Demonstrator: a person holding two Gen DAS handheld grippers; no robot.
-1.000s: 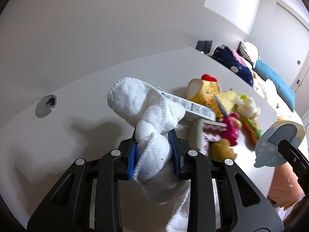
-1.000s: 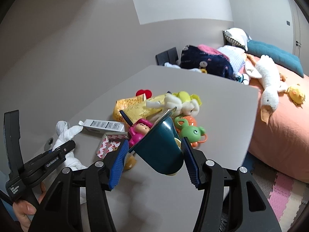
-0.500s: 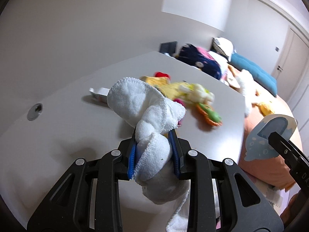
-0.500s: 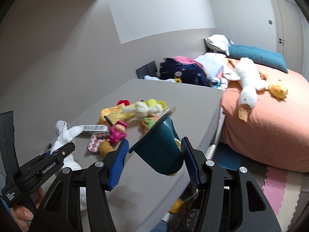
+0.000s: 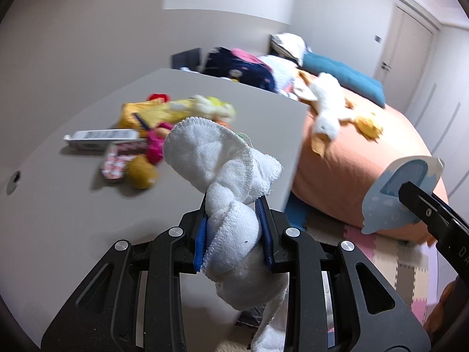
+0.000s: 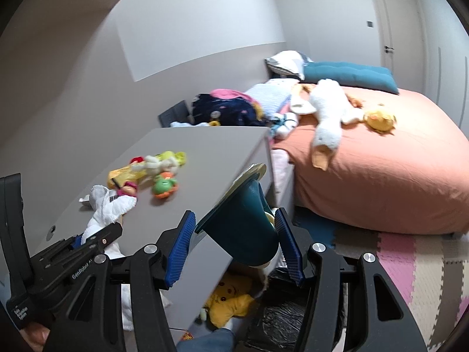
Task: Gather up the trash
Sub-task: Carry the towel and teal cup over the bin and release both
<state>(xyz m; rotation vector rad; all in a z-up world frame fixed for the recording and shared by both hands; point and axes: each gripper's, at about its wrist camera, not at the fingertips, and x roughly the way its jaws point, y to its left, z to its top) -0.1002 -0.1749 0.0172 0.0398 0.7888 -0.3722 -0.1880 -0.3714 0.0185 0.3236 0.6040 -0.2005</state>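
My left gripper (image 5: 233, 233) is shut on a crumpled white cloth (image 5: 222, 170), held above the near edge of the grey table (image 5: 73, 214). The cloth also shows in the right wrist view (image 6: 107, 208), with the left gripper (image 6: 96, 239) at lower left. My right gripper (image 6: 234, 234) is shut on a dark teal cup (image 6: 243, 228) with a peeled foil lid, held past the table's right edge; the cup's light blue lid shows in the left wrist view (image 5: 398, 190). A black bag (image 6: 281, 319) lies on the floor below it.
On the table lie a white box (image 5: 101, 138), a red-patterned pack (image 5: 120, 161), yellow packets (image 5: 152, 111), a pink doll (image 5: 155, 143) and plush toys (image 6: 164, 182). A bed with an orange cover (image 6: 381, 164) stands to the right. A yellow plush (image 6: 231, 299) sits under the table.
Both grippers have swung right and back from the table, still holding the cloth and the cup. The toys now lie further left and the bed and floor have come into view.
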